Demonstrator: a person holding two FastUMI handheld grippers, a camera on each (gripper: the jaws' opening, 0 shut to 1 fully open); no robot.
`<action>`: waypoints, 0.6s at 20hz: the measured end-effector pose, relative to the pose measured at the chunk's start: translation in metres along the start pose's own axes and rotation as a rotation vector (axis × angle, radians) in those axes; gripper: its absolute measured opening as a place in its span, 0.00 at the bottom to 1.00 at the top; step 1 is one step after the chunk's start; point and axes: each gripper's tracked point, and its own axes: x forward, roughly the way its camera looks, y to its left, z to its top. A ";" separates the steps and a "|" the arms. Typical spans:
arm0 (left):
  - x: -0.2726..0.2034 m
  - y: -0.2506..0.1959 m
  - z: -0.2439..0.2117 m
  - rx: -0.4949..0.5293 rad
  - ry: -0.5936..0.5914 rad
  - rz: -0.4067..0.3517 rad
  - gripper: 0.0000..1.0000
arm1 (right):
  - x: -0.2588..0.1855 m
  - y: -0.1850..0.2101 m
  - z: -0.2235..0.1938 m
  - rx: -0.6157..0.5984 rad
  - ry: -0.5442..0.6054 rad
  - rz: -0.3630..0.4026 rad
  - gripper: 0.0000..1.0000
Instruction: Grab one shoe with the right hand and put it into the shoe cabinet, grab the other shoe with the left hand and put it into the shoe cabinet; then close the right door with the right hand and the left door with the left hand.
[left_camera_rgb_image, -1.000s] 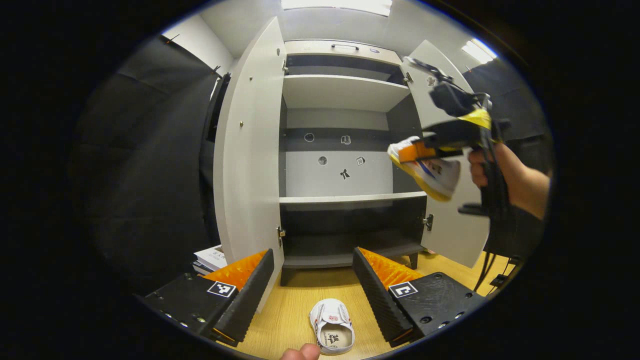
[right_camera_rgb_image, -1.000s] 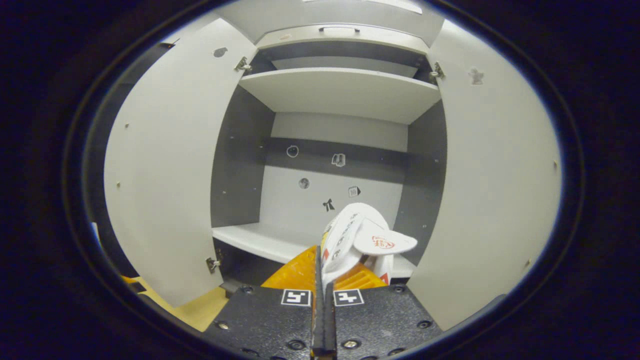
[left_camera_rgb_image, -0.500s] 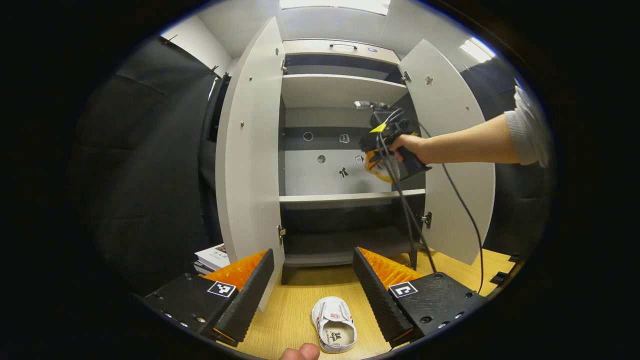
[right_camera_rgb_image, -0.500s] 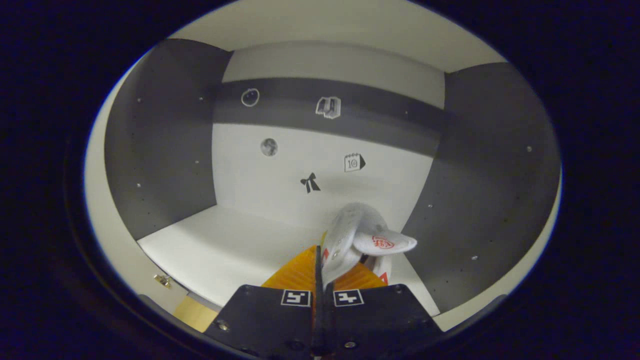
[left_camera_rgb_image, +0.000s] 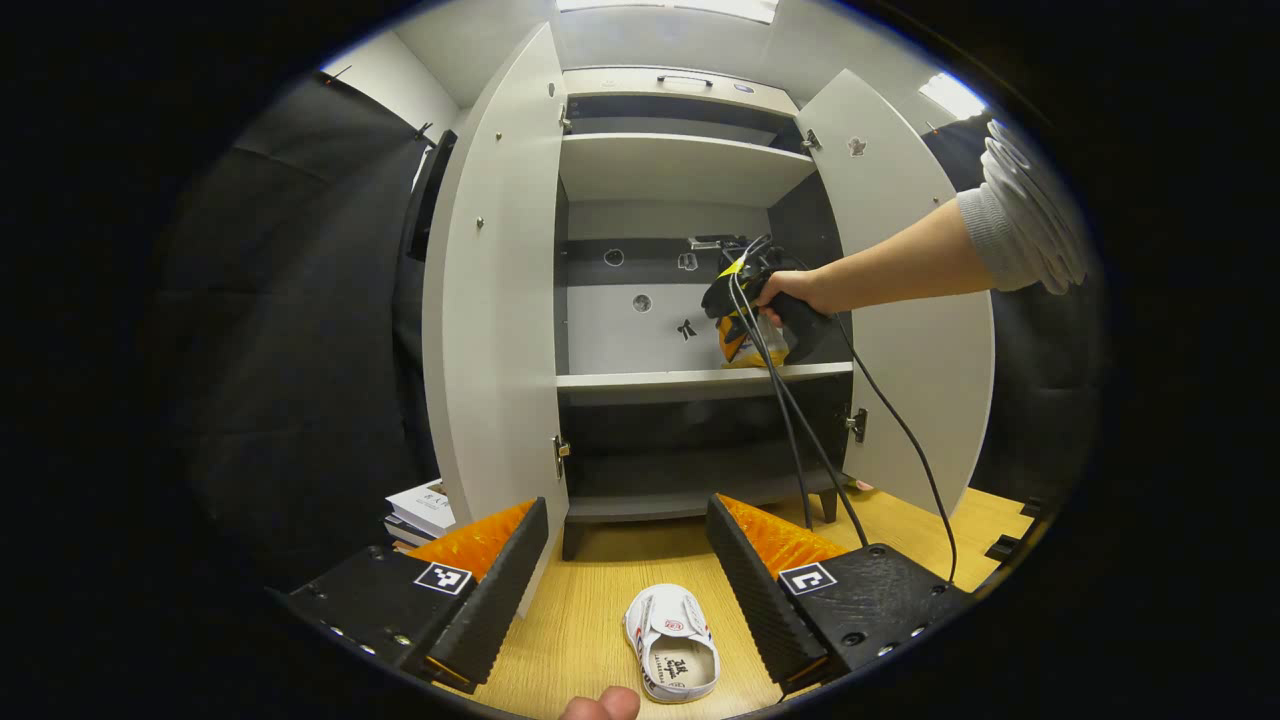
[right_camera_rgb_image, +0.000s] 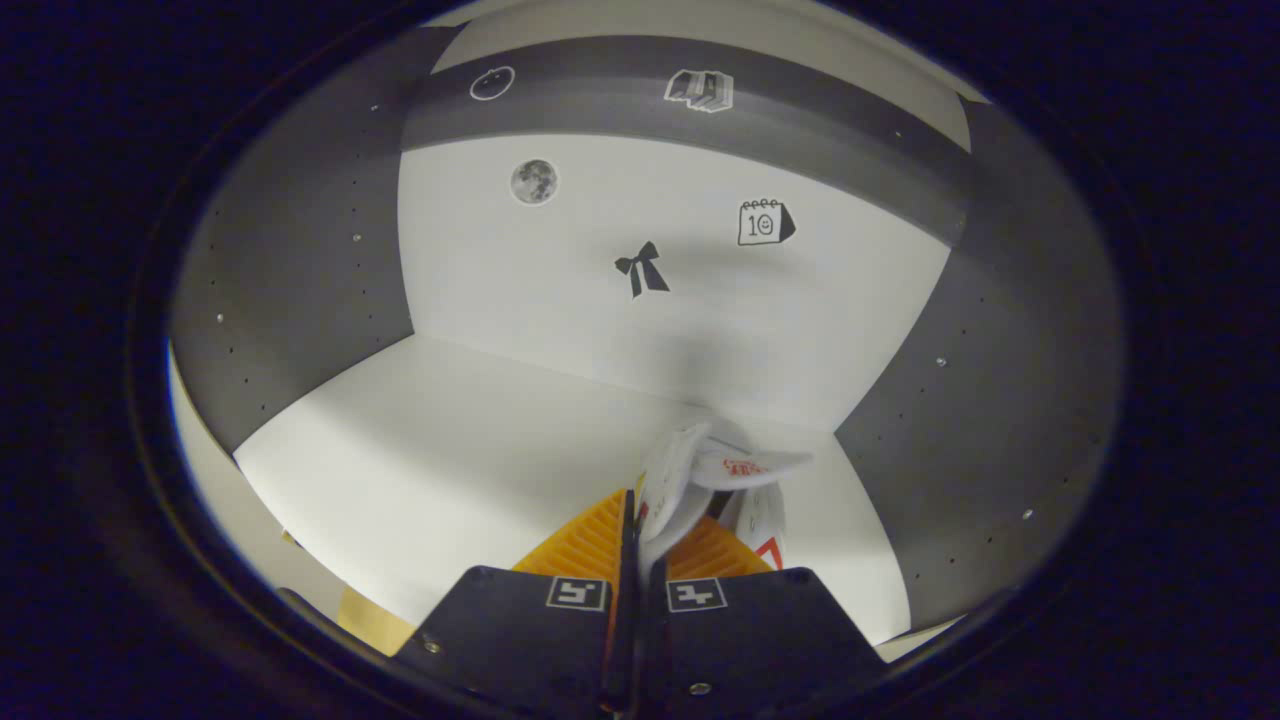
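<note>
Right gripper view: my right gripper (right_camera_rgb_image: 637, 545) is clamped on the white shoe (right_camera_rgb_image: 700, 485), its two fingers pressed together on the shoe's side wall near the opening; the shoe hangs tilted, its tongue flopped out to the right, low over the white middle shelf (right_camera_rgb_image: 450, 440) toward the shelf's right rear corner; whether its sole touches the shelf I cannot tell; the white back panel (right_camera_rgb_image: 600, 300) carries small stickers, among them a bow (right_camera_rgb_image: 640, 268) and a calendar (right_camera_rgb_image: 765, 222), with a dark band (right_camera_rgb_image: 600, 95) above

Left gripper view: my left gripper (left_camera_rgb_image: 628, 560) stands with its fingers spread wide apart and nothing between them, low over the wooden floor (left_camera_rgb_image: 590, 620); the second shoe (left_camera_rgb_image: 672, 655), white, lies upright on the floor just ahead of and between the fingers, touching neither; the shoe cabinet (left_camera_rgb_image: 680, 170) stands in front with the left door (left_camera_rgb_image: 495, 300) and the right door (left_camera_rgb_image: 915, 300) both swung open; farther off, my right hand (left_camera_rgb_image: 790, 295) holds the right gripper inside the middle compartment, just above the shelf edge, its cables (left_camera_rgb_image: 800, 430) trailing down in front of the lower compartment; a stack of books (left_camera_rgb_image: 422, 508) lies on the floor left of the cabinet, partly behind the left door
</note>
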 end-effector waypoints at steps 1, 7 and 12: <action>0.000 0.001 -0.001 0.003 0.001 0.002 0.96 | -0.001 0.001 0.001 0.003 -0.001 -0.009 0.10; -0.003 0.003 0.002 0.008 -0.017 0.010 0.96 | -0.050 -0.002 0.017 -0.025 -0.076 -0.037 0.39; -0.004 -0.002 0.010 0.012 -0.043 0.003 0.96 | -0.151 -0.002 0.045 -0.046 -0.304 0.009 0.49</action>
